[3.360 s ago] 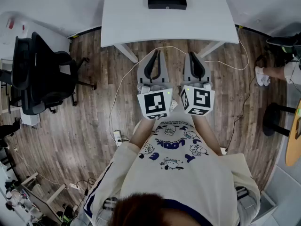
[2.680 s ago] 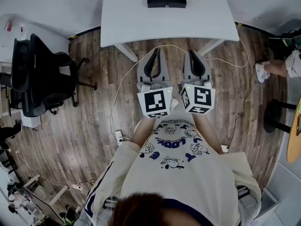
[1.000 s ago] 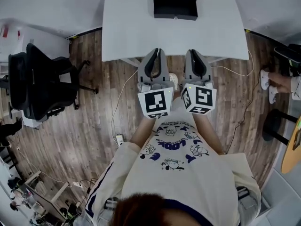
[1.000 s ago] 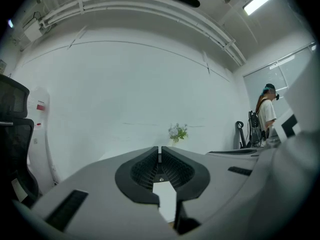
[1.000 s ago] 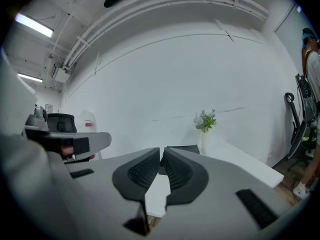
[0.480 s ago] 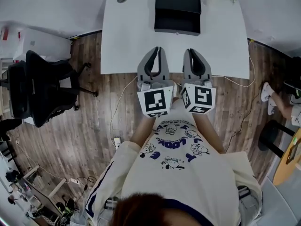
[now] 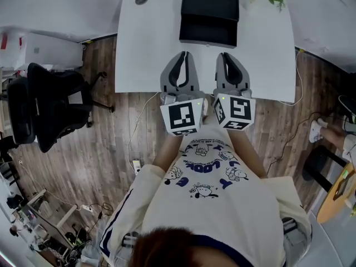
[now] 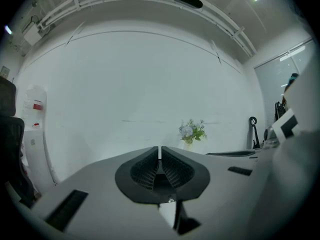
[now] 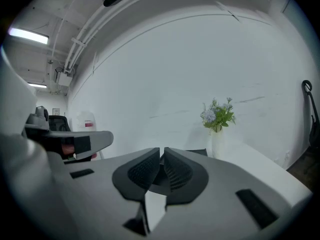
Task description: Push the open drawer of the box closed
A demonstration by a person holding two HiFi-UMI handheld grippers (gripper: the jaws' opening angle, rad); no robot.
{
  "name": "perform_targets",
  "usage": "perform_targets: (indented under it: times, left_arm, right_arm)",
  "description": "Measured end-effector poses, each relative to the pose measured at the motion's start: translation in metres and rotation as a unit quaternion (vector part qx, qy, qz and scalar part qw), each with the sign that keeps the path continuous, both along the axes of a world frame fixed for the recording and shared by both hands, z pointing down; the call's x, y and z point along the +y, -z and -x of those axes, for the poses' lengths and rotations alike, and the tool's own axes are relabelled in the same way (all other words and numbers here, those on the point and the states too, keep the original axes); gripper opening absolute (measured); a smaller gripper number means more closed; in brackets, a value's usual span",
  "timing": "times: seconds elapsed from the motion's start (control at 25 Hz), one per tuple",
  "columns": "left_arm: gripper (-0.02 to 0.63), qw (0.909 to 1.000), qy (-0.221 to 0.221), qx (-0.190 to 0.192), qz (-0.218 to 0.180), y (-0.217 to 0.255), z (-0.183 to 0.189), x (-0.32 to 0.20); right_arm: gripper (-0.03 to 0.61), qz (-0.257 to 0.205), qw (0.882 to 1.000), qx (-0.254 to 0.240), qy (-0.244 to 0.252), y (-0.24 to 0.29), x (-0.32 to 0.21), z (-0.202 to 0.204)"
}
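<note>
Fingers point(image 8: 145, 168) of your left gripper point(image 8: 159, 153) meet at the tips with nothing between them. Your right gripper point(image 9: 161, 155) is closed and empty too. Both reach side by side over the near edge of the white counter point(image 7: 147, 49), short of the black box point(image 7: 209, 3), whose open drawer point(image 7: 208, 31) juts toward you. Bare counter separates tips from drawer front. The head view shows the drawer plainly; your gripper views give mostly white wall point(image 8: 125, 84) and flowers point(image 9: 217, 115). Wooden floor point(image 7: 111, 143) and an office chair point(image 7: 50, 102) lie to your left.
</note>
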State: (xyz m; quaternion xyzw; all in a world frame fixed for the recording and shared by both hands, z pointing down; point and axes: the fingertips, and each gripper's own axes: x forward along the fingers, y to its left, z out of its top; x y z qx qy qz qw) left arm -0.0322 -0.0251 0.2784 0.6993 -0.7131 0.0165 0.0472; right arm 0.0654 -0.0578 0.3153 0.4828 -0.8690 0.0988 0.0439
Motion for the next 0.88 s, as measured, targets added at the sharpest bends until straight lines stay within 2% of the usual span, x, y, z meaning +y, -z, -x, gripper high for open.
perform_targets:
  times: [0.28,0.68,0.88]
  left_arm:
    - [0.029,0.9997,-0.003,0.005,0.022,-0.016,0.001,-0.019]
    - [0.029,0.9976,-0.030,0.021,0.059,-0.044,0.010,-0.058]
    - [0.029,0.9952,-0.047,0.024,0.083,-0.064,0.014,-0.076]
  right_arm:
    - [0.044,0.026,1.000,0.010,0.012,-0.018,-0.016,0.009]
    - [0.044,0.055,0.998,0.029,-0.005,-0.040,-0.050,0.021]
    - [0.044,0.083,0.996,0.034,-0.007,-0.061,-0.059,0.028]
